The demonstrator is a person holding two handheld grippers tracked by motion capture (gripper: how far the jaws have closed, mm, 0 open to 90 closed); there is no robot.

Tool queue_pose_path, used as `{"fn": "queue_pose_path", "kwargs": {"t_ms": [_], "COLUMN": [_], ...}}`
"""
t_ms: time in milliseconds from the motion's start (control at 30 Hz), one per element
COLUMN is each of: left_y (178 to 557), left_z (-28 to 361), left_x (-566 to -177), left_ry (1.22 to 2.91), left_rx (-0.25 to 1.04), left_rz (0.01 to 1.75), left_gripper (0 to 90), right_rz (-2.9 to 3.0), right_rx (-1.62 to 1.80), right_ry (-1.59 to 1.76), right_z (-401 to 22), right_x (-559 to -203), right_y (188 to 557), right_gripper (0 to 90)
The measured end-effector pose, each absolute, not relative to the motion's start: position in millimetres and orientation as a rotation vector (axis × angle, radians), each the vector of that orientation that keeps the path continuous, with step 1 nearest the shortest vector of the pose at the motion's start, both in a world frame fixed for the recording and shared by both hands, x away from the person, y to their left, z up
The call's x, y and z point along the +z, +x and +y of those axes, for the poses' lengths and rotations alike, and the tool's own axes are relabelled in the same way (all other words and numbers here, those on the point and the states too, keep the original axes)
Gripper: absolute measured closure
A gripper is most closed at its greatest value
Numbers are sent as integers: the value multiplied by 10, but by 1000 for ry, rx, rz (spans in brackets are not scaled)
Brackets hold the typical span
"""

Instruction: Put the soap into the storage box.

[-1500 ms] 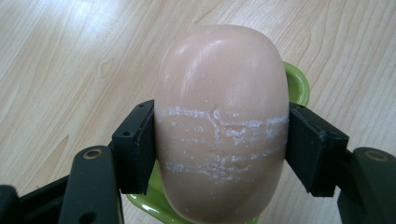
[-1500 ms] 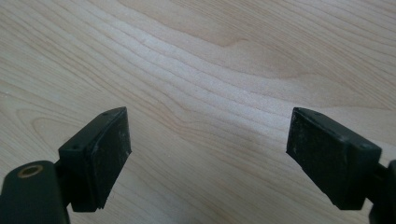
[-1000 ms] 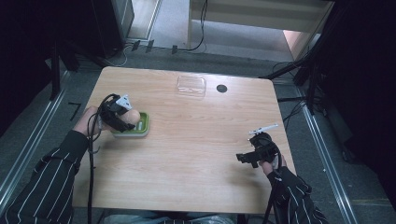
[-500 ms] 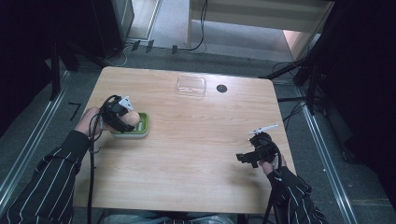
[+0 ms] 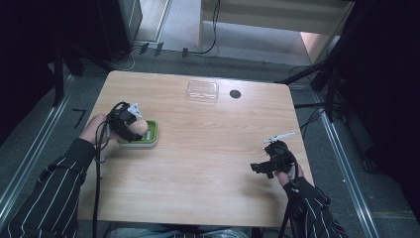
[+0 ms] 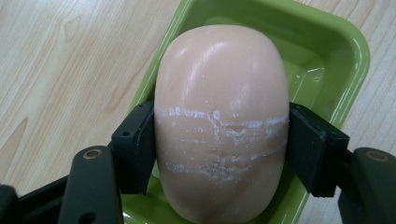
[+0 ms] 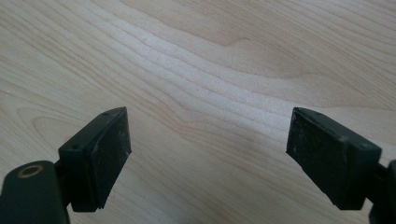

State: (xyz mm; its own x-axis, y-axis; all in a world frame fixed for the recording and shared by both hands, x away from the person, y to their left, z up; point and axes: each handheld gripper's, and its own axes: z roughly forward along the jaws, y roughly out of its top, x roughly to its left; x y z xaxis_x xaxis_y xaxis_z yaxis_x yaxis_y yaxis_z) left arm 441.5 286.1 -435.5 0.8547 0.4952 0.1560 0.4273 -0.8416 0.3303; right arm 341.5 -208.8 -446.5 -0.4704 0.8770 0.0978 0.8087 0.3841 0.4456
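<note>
A pale pink oval bar of soap with white scuff lines sits between the pads of my left gripper, which is shut on it. Under the soap lies a green soap dish. From above, the soap and the dish are at the table's left, under my left gripper. At the right side of the table my right gripper points left. In its own view the right gripper stands open over bare wood, nothing between its pads.
A clear plastic lid or box lies near the far edge of the wooden table, with a small black round spot beside it. Cables trail from both grippers down to the near edge.
</note>
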Motion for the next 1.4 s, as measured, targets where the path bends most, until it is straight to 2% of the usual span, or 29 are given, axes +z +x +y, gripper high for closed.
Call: {"fn": "queue_pose_path", "kwargs": {"t_ms": [567,667,967,1100,1400], "left_y": [4420,4422,4419,4411,4383], "left_z": [2837,2849,2855,2875,2909], "left_x": [-4379,-4340,-4315,-4283,-4186], "left_ry": [2748,2717,2700,2667,2609], "left_rx": [324,327,337,339,357], "left_rz": [677,689,686,708,761], "left_gripper": [329,287,268,200,138], "right_rz": [2487,2489,2486,2491,2484], "right_rx": [667,665,667,669,673], "right_ry": [1518,1517,1517,1513,1518], "right_z": [-2092,-2090,-2092,-2088,-2083], "right_x": [-4469,-4469,-4466,-4469,-4460], "right_y": [3416,3416,3415,3423,3421], "right_gripper": [144,144,143,144,144]}}
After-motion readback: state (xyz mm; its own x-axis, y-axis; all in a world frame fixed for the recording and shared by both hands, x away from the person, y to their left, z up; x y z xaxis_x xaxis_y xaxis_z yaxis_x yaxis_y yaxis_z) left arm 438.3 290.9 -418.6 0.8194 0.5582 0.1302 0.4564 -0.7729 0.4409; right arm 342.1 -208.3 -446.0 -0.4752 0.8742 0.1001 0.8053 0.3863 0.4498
